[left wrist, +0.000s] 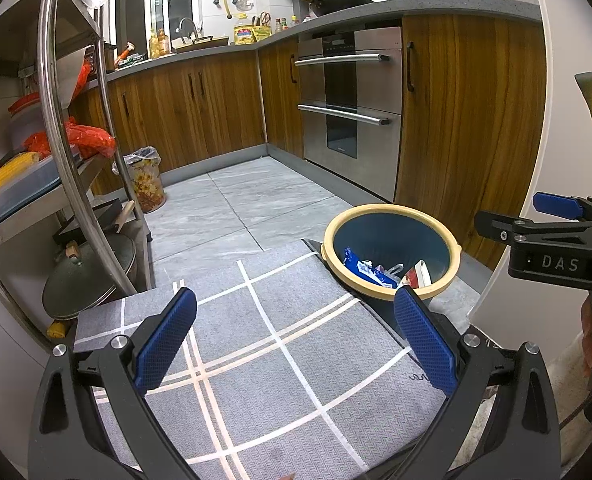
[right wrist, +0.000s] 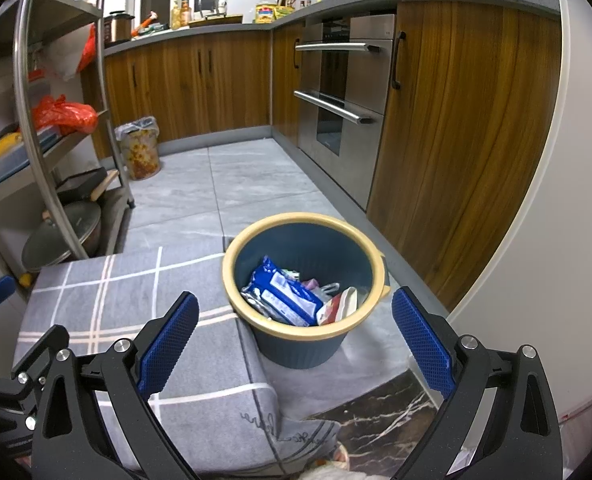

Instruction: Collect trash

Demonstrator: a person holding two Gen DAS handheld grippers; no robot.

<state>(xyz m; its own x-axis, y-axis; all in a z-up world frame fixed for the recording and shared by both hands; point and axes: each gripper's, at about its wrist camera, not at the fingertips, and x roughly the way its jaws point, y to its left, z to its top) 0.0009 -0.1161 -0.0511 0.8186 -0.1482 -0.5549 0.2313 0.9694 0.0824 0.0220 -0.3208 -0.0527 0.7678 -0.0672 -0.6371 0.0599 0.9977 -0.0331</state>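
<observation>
Mat (right wrist: 108,300); right view alone shows bin (right wrist: 300,344) wall.

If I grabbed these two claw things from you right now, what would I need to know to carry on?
Left claw: open, empty, over the grey checked mat.
Right claw: open, empty, pointing at the blue bin.
The bin, with a cream rim, stands on the floor at the mat's edge, beside the wooden cabinets. Inside it: a blue wrapper, a red and white packet and other scraps.
Done: that trash is in the bin.
Left: no loose trash shows on the mat or the visible floor tiles; check areas outside these views before calling it finished.
</observation>
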